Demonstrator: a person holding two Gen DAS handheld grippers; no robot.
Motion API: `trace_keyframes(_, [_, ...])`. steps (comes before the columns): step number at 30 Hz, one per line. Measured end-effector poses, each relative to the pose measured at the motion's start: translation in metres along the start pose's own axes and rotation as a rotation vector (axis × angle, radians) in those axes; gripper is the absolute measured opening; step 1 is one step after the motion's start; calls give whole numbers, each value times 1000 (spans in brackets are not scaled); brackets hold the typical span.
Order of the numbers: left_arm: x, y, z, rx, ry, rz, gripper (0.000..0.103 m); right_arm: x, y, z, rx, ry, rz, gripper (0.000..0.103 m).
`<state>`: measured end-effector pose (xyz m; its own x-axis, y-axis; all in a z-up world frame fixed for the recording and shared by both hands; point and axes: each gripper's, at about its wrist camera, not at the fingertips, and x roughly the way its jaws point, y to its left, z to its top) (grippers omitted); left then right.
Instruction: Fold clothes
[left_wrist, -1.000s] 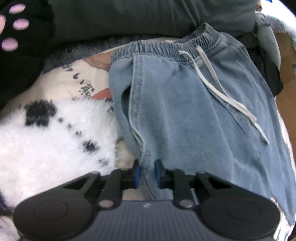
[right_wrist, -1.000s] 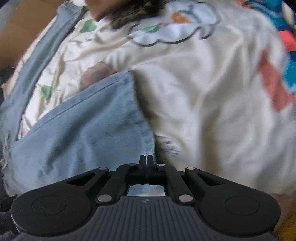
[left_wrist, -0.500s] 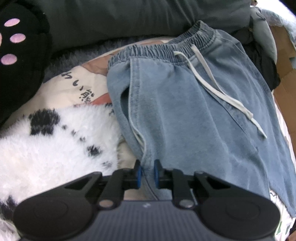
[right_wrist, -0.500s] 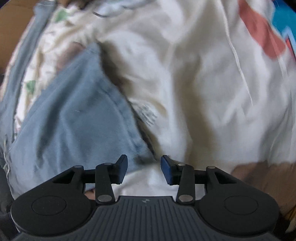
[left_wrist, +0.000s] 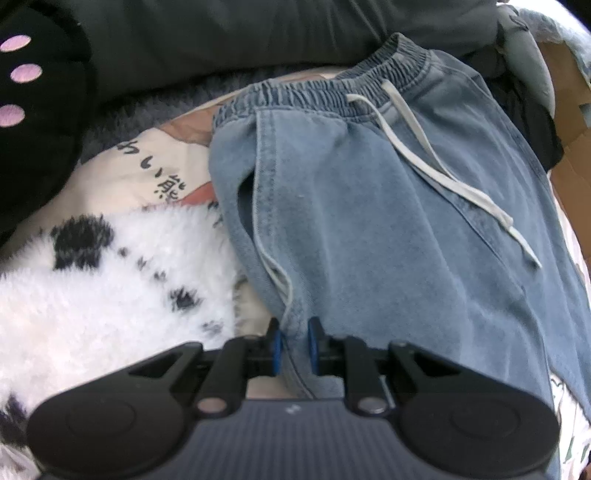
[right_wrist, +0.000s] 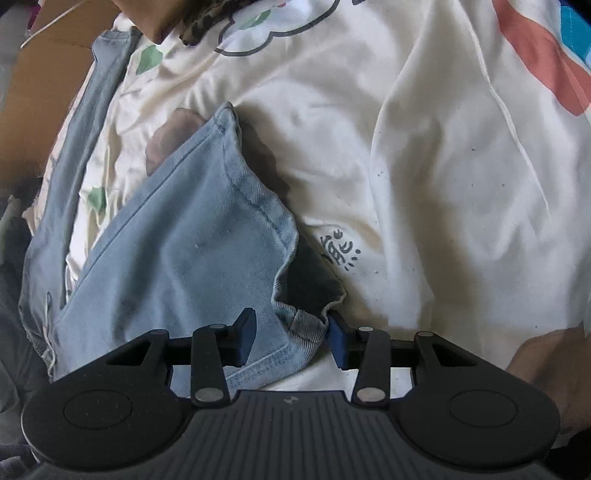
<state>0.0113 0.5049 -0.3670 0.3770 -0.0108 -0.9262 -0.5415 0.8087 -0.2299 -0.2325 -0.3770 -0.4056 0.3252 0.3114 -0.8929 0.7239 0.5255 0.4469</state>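
While the jeans (left_wrist: 369, 221) lie across a cream printed sheet (right_wrist: 424, 166), the left gripper (left_wrist: 294, 345) pinches their side seam, seemingly tight; the right gripper (right_wrist: 291, 341) gapes wide around the hem. Beside the jeans sits a spotted fluffy blanket (left_wrist: 110, 288).

The left gripper (left_wrist: 294, 347) body covers the lower part of the denim trousers (left_wrist: 369, 221), and their far side runs off the right edge. The trouser hem (right_wrist: 258, 354) slips under the right gripper (right_wrist: 291, 341). The bedsheet print (right_wrist: 340, 251) is too small to read.
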Motion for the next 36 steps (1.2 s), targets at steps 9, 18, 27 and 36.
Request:
trace_keyframes(9, [4, 0, -1, -7, -8, -3, 14, 4, -2, 6, -31, 20, -64, 23])
trace_keyframes(18, [-28, -5, 12, 43, 15, -11, 10, -51, 37, 13, -164, 47, -137, 21])
trace_keyframes(27, [-57, -14, 25, 95, 32, -16, 10, -73, 53, 11, -235, 114, -235, 21])
trace_keyframes(36, [-30, -4, 16, 97, 82, 75, 17, -33, 17, -3, -116, 203, -263, 24])
